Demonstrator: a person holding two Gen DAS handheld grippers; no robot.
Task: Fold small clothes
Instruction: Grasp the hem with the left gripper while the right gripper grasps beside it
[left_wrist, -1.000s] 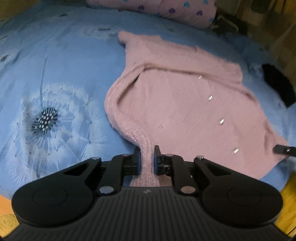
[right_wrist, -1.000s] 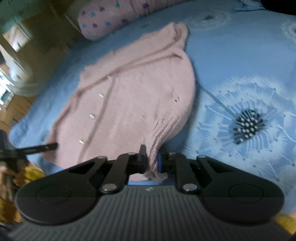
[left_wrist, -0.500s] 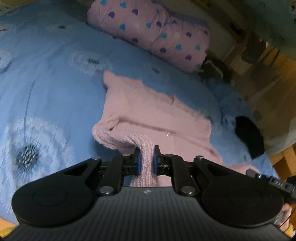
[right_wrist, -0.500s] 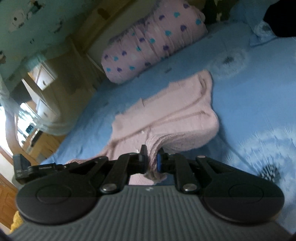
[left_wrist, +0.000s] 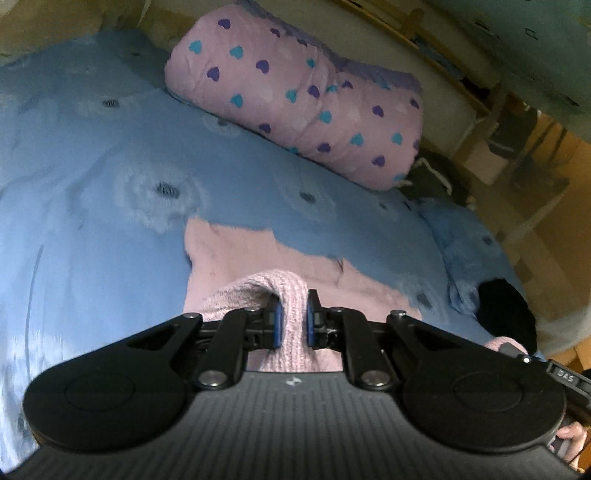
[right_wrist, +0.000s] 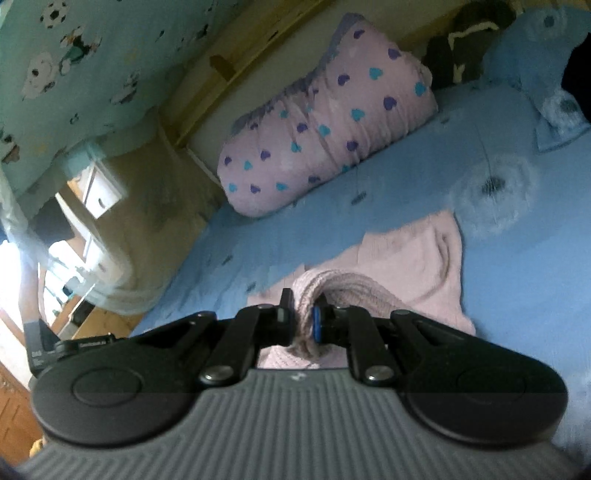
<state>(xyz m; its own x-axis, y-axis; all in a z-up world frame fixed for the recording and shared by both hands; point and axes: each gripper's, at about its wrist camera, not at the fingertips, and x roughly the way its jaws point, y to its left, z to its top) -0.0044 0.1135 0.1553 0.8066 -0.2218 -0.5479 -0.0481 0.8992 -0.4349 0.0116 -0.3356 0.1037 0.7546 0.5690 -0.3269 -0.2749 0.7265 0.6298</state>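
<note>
A small pink knitted cardigan (left_wrist: 236, 254) lies on the blue dandelion-print bedspread (left_wrist: 92, 229). My left gripper (left_wrist: 291, 317) is shut on a ribbed edge of it, and the knit bulges up between the blue pads. In the right wrist view my right gripper (right_wrist: 303, 314) is shut on another bunched ribbed edge of the same cardigan (right_wrist: 413, 258). Both held edges are lifted above the bed, and the rest of the garment trails flat beyond them. Its buttons are hidden. The other gripper (left_wrist: 554, 373) shows at the left view's right edge.
A pink pillow with blue and purple hearts (left_wrist: 310, 92) lies at the head of the bed (right_wrist: 332, 125). A black object (left_wrist: 506, 310) sits at the bed's right edge. White drawers (right_wrist: 99, 188) and a wooden floor lie off the bed's left side.
Both grippers have risen and moved toward the pillow, carrying the cardigan's near edge up and over. The buttoned front, spread flat a second ago, is out of sight now.
</note>
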